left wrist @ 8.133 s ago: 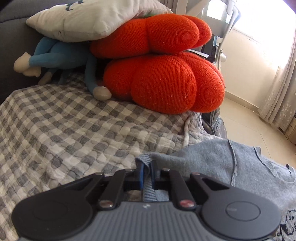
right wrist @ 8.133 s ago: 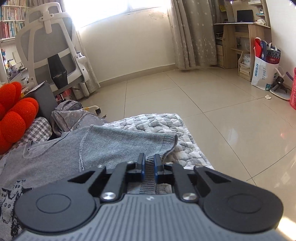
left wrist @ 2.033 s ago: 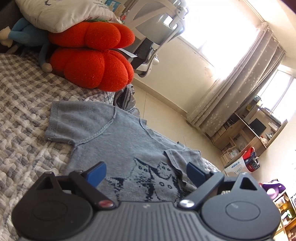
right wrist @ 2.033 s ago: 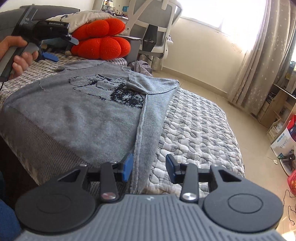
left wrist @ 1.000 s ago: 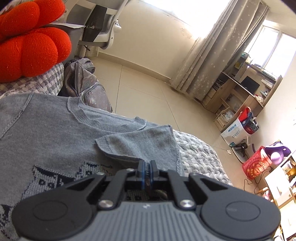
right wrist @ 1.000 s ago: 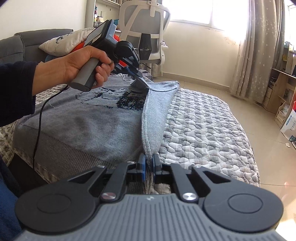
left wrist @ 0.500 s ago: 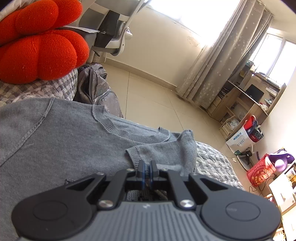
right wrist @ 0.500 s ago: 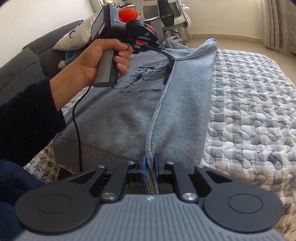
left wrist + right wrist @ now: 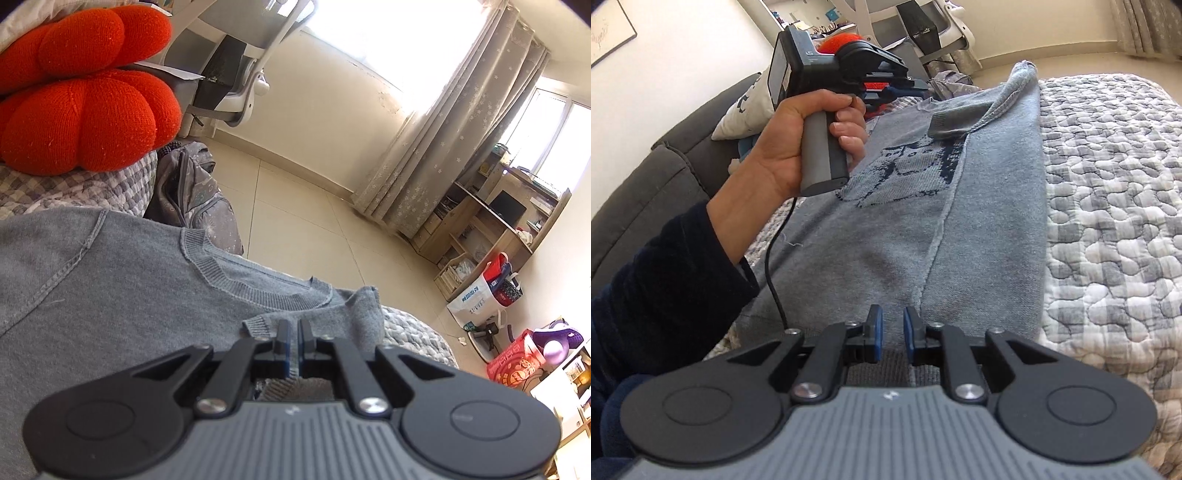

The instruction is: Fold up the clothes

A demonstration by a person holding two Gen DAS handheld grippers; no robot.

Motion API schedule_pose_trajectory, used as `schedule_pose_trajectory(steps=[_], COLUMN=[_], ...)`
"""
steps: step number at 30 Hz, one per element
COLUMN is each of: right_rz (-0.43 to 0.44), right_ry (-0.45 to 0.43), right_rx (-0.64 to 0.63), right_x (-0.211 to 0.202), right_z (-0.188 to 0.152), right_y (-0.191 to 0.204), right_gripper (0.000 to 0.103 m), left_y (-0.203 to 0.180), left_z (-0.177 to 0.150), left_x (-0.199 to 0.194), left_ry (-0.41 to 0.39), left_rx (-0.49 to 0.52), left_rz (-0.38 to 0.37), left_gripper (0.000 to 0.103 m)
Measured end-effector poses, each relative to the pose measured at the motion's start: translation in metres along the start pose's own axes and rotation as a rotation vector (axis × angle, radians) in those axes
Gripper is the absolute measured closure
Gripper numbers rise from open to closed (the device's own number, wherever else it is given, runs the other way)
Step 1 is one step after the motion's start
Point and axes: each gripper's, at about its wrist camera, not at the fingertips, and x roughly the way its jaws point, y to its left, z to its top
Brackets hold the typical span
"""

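Left tongs [image 9: 294, 334] clamped on folded-over sleeve of grey sweater [image 9: 979, 206], just under neckline; right tongs [image 9: 890, 334] slightly parted, gripping nothing, over sweater hem; sweater spread on quilted bed [image 9: 1115, 192] ahead

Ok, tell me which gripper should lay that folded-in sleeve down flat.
Left. The left gripper is shut on the sleeve, up by the collar of the sweater, so it can probably just lower and release. The right gripper sits at the hem, jaws apart, holding nothing.
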Motion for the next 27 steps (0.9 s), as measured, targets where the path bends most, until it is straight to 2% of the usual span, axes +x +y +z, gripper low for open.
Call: schedule_pose_trajectory(steps=[3,5,6,8,10,13,15,16,17,18,19,21,23,25,26,27], right_rz=[-0.025,-0.038,-0.045,-0.059,-0.057,-0.078,-0.095,-0.103,-0.111,-0.119,-0.128,-0.144,-0.146,-0.095,-0.061,-0.040], right_ry=[-0.007,-0.014,-0.017,-0.024,-0.021,-0.020,-0.028,-0.031,-0.035,-0.039,-0.042,-0.050,-0.058,-0.066,-0.062,-0.043], right_rx=[-0.036,-0.060,-0.072,-0.095,-0.138,-0.201,-0.215,-0.223,-0.230,-0.237,-0.245,-0.259,-0.263,-0.233,-0.212,-0.188], right_x=[-0.003,-0.007,-0.008,-0.012,-0.013,-0.011,-0.010,-0.009,-0.008,-0.007,-0.006,-0.004,-0.004,-0.006,-0.006,-0.003], right_z=[-0.003,-0.005,-0.006,-0.009,-0.012,-0.015,-0.016,-0.017,-0.017,-0.017,-0.018,-0.018,-0.019,-0.018,-0.017,-0.017], right_y=[0.000,-0.001,-0.001,-0.001,0.004,0.012,0.014,0.015,0.016,0.017,0.017,0.019,0.020,0.018,0.016,0.013], right_gripper=[0.084,0.082,0.079,0.060,0.053,0.053,0.062,0.077,0.085,0.088,0.092,0.093,0.093,0.094,0.099,0.099], left_y=[0.010,0.019,0.021,0.025,0.022,0.014,0.000,-0.005,-0.010,-0.012,-0.014,-0.020,-0.019,-0.018,-0.016,-0.015], left_z=[-0.002,-0.003,-0.004,-0.005,-0.010,-0.017,-0.025,-0.027,-0.029,-0.029,-0.029,-0.025,-0.017,-0.010,-0.008,-0.008], left_x=[0.005,0.012,0.014,0.019,0.024,0.030,0.032,0.032,0.034,0.034,0.034,0.027,0.017,0.010,0.008,0.008], left_ry=[0.054,0.107,0.115,0.130,0.152,0.178,0.155,0.150,0.153,0.160,0.161,0.106,0.057,0.021,0.011,0.016], left_rx=[-0.037,-0.075,-0.089,-0.116,-0.115,-0.084,0.010,0.051,0.092,0.109,0.126,0.166,0.149,0.127,0.117,0.120], left_rz=[0.003,0.008,0.016,0.032,0.017,0.009,0.039,0.045,0.037,0.030,0.023,0.023,-0.013,-0.035,-0.039,-0.034], left_gripper=[0.098,0.093,0.085,0.073,0.059,0.046,0.048,0.056,0.070,0.101,0.100,0.100,0.100,0.100,0.100,0.100])
